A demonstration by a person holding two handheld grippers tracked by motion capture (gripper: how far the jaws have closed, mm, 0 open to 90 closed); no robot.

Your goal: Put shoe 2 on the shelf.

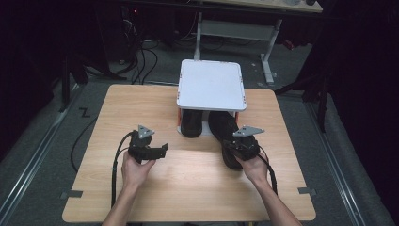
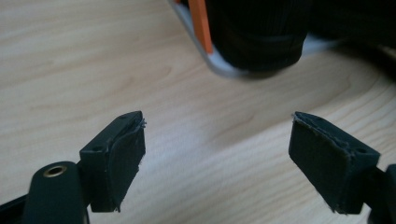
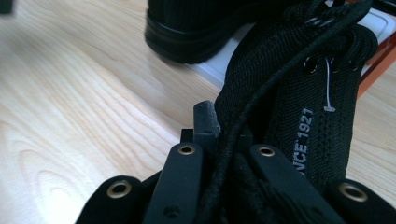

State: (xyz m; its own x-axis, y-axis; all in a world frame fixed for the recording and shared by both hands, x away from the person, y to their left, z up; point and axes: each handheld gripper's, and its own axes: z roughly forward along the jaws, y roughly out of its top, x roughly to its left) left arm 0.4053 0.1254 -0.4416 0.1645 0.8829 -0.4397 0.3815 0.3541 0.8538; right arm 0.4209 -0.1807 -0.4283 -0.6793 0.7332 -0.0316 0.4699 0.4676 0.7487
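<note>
The left claw (image 1: 162, 151) hovers over the wooden table (image 1: 94, 141) with its jaws wide apart, holding nothing. The right claw (image 1: 234, 147) is clamped on the laces of a black shoe (image 1: 225, 129) lying on the table. A second black shoe (image 1: 190, 123) stands under the white stand (image 1: 211, 84).

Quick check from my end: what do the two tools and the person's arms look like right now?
Both are black. The left tool and right tool each carry a grey three-cornered plate on top and trail a black cable. The left tool's pads are dark with frayed edges; brass-coloured rivets show. The forearms are bare, no sleeves visible.
</note>
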